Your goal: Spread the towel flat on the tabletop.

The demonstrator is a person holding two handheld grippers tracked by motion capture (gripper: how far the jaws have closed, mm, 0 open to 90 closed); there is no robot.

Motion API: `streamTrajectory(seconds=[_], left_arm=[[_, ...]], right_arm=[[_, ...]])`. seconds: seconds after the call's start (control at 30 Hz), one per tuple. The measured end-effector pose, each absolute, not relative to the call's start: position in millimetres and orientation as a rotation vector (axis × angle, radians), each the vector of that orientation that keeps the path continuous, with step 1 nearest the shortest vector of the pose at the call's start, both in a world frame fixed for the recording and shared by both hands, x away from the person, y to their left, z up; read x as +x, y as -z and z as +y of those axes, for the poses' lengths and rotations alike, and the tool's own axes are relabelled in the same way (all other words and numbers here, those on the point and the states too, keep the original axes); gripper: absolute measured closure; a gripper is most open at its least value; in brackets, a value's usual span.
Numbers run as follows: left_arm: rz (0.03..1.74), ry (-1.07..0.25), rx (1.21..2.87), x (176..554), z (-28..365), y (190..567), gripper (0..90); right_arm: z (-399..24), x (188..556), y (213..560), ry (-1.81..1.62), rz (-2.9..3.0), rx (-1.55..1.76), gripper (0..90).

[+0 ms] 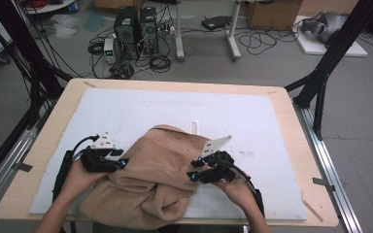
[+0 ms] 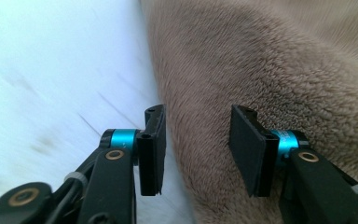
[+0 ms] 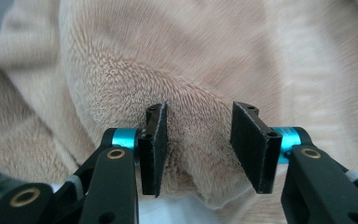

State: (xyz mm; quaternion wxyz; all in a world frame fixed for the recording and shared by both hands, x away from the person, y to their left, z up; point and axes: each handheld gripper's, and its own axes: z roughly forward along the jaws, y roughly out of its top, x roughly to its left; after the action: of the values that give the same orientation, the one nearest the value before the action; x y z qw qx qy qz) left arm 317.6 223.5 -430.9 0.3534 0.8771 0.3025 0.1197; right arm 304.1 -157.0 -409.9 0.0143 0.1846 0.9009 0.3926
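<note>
Two hand-held grippers, jaws wide | left (image 1: 121, 162), right (image 1: 193, 171) | flank bunched towel (image 1: 148, 184)

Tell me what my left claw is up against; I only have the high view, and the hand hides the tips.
Observer: In the left gripper view, the left claw is open, its jaws straddling the edge of the tan towel where it meets the white mat.
Operator: Report the right one too.
Observer: The right claw is also open, with a fold of towel pile bulging between its jaws.
Operator: Say whether that fold is a hem or a middle.
Observer: A loose corner or edge of the towel hangs just below the jaws, over the mat; the fold itself looks like plain pile.
</note>
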Motion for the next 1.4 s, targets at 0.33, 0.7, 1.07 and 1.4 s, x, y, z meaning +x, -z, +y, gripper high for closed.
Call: streamTrajectory(seconds=[0.33,0.7,1.07,1.4], left_arm=[[0.708,-0.390,2.286,292.0,209.8,429.0,82.2],[0.711,-0.574,2.067,250.0,219.4,379.3,82.7],[0.606,-0.399,2.243,241.6,190.4,408.4,81.5],[0.561,-0.370,2.216,241.7,196.7,395.0,69.5]], right_arm=[[-157.5,286.6,423.2,-1.172,2.902,0.454,82.7],[-204.0,243.8,390.5,-1.165,2.836,0.465,83.0],[-211.2,234.0,365.7,-1.284,2.751,0.450,65.0],[-196.5,287.5,377.2,-1.202,2.676,0.562,60.3]])
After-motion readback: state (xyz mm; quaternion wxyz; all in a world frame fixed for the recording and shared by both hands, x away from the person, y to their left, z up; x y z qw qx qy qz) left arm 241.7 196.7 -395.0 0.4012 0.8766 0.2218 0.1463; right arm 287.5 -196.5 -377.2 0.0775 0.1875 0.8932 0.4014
